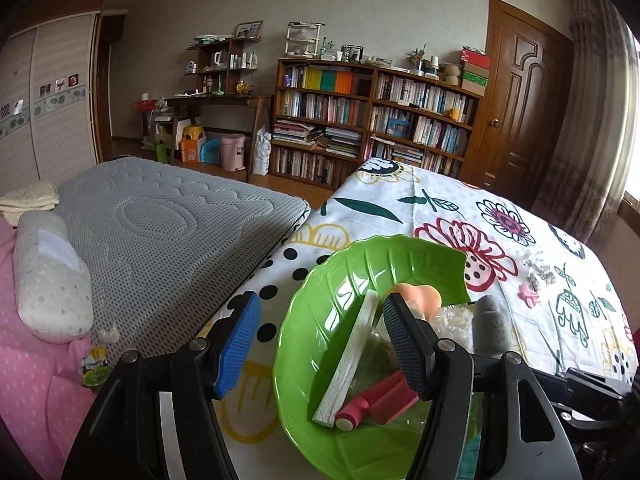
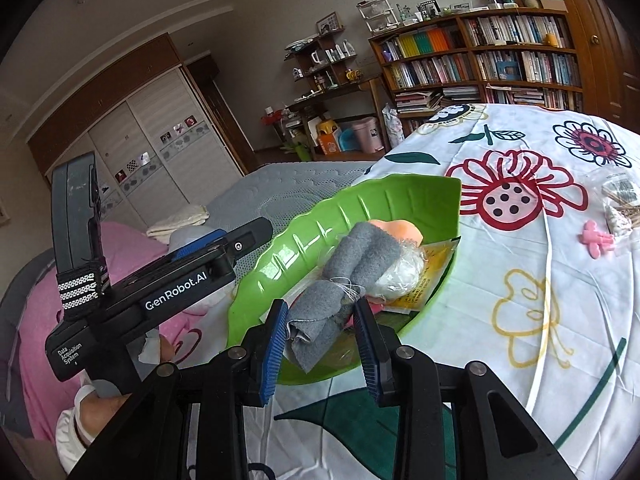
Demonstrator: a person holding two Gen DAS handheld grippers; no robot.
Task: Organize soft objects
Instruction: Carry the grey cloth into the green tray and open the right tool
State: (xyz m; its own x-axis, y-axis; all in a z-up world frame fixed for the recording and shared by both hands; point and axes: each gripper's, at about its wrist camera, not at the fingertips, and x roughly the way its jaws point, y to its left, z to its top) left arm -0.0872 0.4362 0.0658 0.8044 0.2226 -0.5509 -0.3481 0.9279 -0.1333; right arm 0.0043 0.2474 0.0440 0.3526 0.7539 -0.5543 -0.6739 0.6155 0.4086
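My flowered counter point(image 2: 520, 320) carries a green leaf-shaped bowl point(image 2: 304, 240). In it lie a white foam strip point(image 1: 352, 360), a pink tube point(image 1: 372, 404) and a peach ball point(image 1: 416, 294). My right gripper point(image 2: 322, 344) has its jaws closed on a rolled grey cloth point(image 2: 344, 284) over the bowl. My left gripper point(image 1: 320, 344) hangs with jaws wide, straddling the bowl's rim, holding nothing.
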